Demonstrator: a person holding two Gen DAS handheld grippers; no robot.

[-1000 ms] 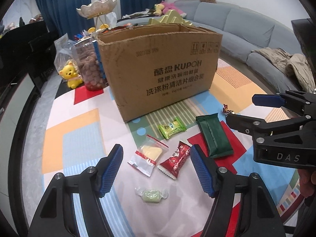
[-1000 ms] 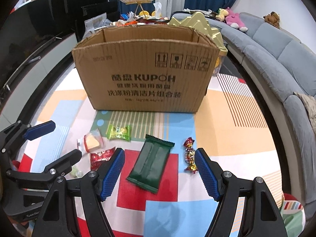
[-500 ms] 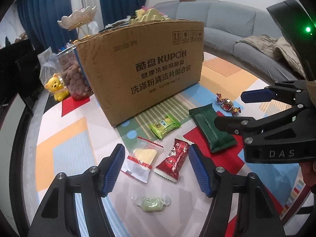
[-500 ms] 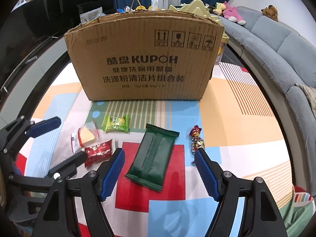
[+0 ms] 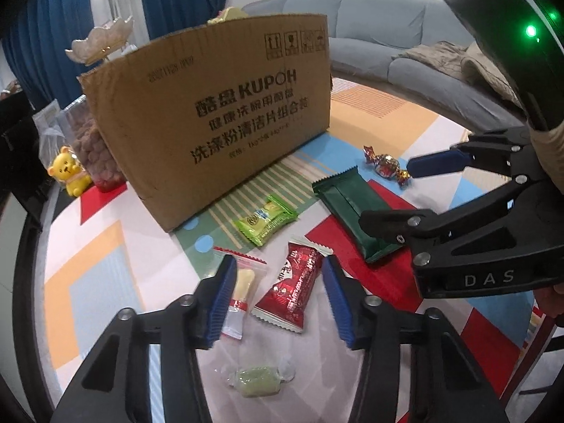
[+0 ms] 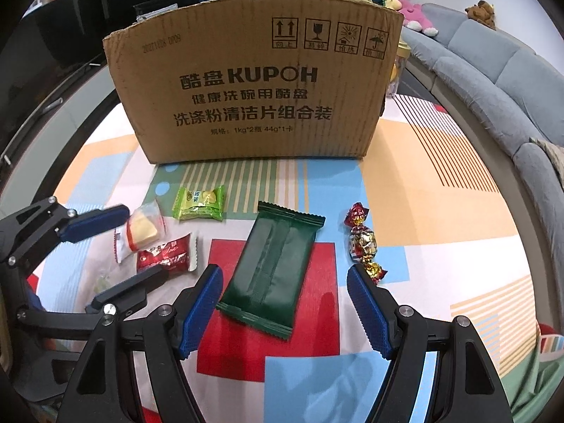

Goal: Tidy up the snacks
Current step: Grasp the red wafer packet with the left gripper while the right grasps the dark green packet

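Observation:
A brown cardboard box (image 5: 218,112) (image 6: 253,81) stands on the patterned tablecloth. Snacks lie in front of it. My left gripper (image 5: 278,296) is open low over a red packet (image 5: 292,285) (image 6: 165,255), with a clear packet holding a yellow snack (image 5: 239,289) (image 6: 142,231) at its left finger. My right gripper (image 6: 285,308) is open around a dark green packet (image 6: 275,264) (image 5: 356,215). A light green packet (image 5: 264,218) (image 6: 201,202), a foil-wrapped candy (image 5: 386,167) (image 6: 363,241) and a pale green candy (image 5: 259,380) lie loose.
A yellow bear toy (image 5: 68,174) and a jar of brown snacks (image 5: 93,148) stand left of the box. A tiered dish (image 5: 102,40) stands behind it. A grey sofa (image 6: 493,70) curves along the right.
Both grippers have moved forward and down toward the snacks. The left now straddles the red packet; the right now straddles the dark green packet.

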